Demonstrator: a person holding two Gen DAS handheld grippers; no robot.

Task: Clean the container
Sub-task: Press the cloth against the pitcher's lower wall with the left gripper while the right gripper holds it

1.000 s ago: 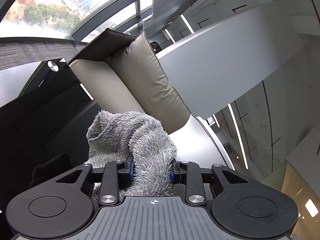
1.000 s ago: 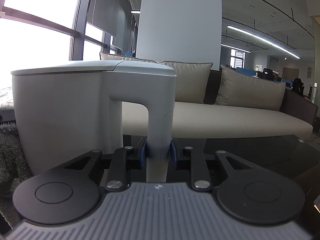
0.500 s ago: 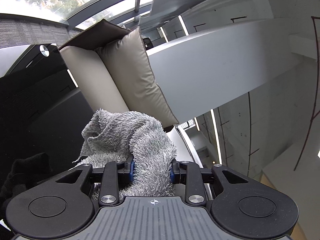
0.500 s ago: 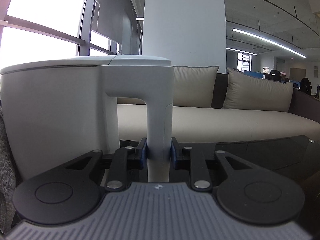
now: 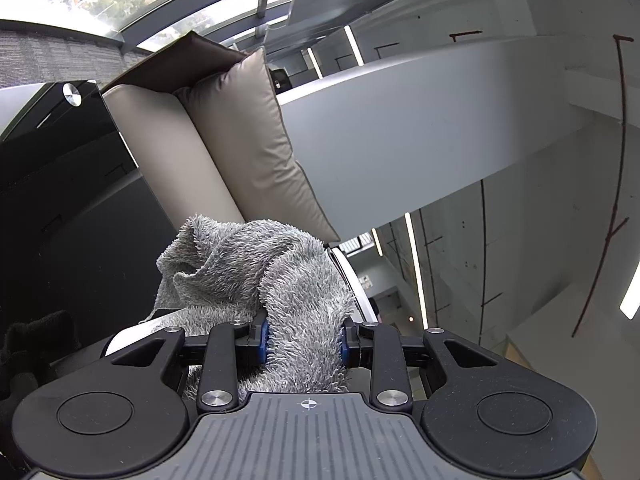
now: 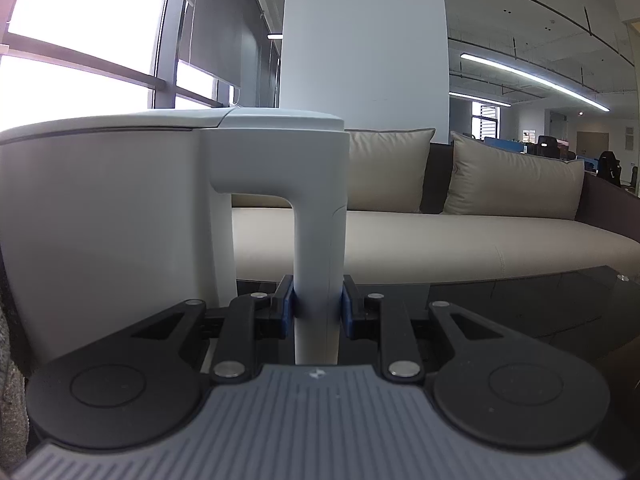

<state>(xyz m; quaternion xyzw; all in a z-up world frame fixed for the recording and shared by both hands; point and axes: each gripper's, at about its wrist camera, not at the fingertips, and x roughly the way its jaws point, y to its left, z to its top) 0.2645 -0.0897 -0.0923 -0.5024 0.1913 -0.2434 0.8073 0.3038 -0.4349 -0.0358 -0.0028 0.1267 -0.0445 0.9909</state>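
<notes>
A white container (image 6: 108, 208) with a closed lid fills the left of the right wrist view, standing upright. My right gripper (image 6: 318, 306) is shut on its vertical handle (image 6: 320, 240). In the left wrist view my left gripper (image 5: 304, 338) is shut on a fluffy grey cloth (image 5: 256, 272), which bunches up ahead of the fingers. A white curved part of the container (image 5: 356, 288) shows just behind and beside the cloth. A strip of the grey cloth (image 6: 10, 380) appears at the left edge of the right wrist view, against the container's side.
A black glass table (image 6: 540, 308) lies under the container. Behind it stands a beige sofa (image 6: 440, 240) with cushions (image 6: 512, 176), a white pillar (image 6: 360, 48) and large windows (image 6: 80, 40). The left wrist view is rolled sideways, showing the sofa (image 5: 192, 152) and ceiling.
The container has grown larger and shifted in the right wrist view. The left view has swung round, with the cloth still held. The cloth strip at the right view's left edge has narrowed.
</notes>
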